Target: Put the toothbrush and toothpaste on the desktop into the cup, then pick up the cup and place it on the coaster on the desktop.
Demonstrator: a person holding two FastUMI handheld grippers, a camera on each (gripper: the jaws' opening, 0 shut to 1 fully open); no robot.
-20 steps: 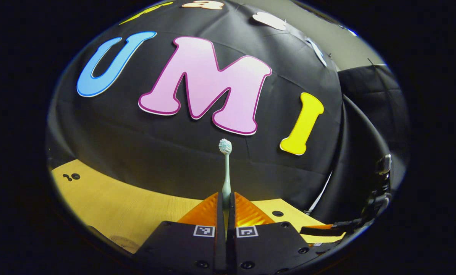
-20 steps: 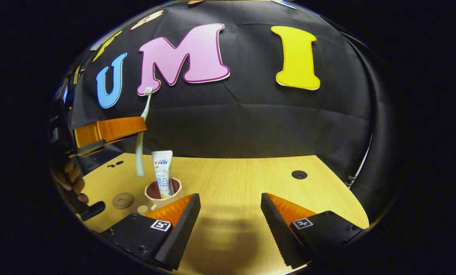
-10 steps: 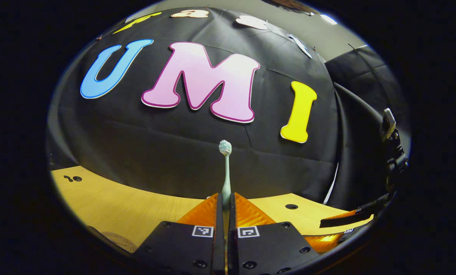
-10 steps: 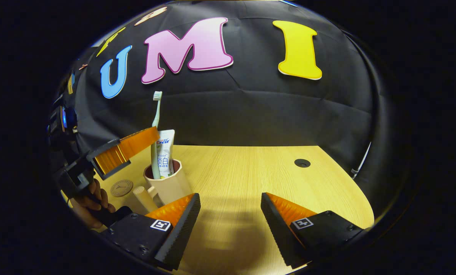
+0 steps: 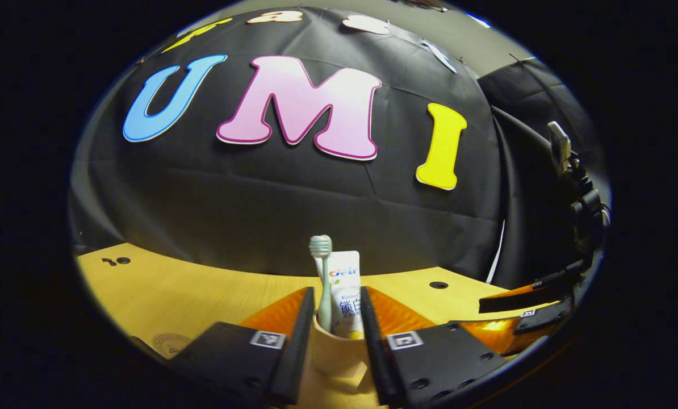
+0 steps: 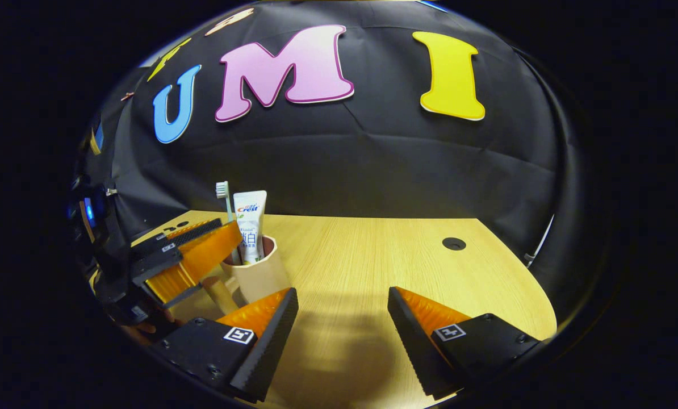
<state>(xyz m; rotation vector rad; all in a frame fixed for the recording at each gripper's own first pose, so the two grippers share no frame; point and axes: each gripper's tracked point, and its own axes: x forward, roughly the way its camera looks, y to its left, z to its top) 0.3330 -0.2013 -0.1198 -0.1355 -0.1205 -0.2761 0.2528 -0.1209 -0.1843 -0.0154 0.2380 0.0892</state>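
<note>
A beige cup (image 5: 339, 355) with a handle stands on the wooden desktop (image 5: 203, 295). In it stand a pale green toothbrush (image 5: 321, 250) and a white toothpaste tube (image 5: 346, 298). My left gripper (image 5: 336, 292) is open, its two fingers flanking the cup's rim, with the toothbrush free between them. In the right gripper view the cup (image 6: 261, 274), the toothbrush (image 6: 224, 193) and the toothpaste (image 6: 250, 224) sit at the left, and the left gripper (image 6: 194, 255) is against the cup's left side. My right gripper (image 6: 342, 318) hangs open over bare desktop, right of the cup. A round coaster (image 5: 168, 342) lies at the near left.
The desktop (image 6: 373, 261) has a dark cable hole (image 6: 453, 243) toward its far right, and small holes (image 5: 117, 261) at the far left. The black booth wall closes the back. The right gripper (image 5: 520, 318) shows at the lower right of the left gripper view.
My left gripper came down over the cup and opened, letting the toothbrush go into the cup beside the toothpaste. The right gripper has stayed open and nearly still.
</note>
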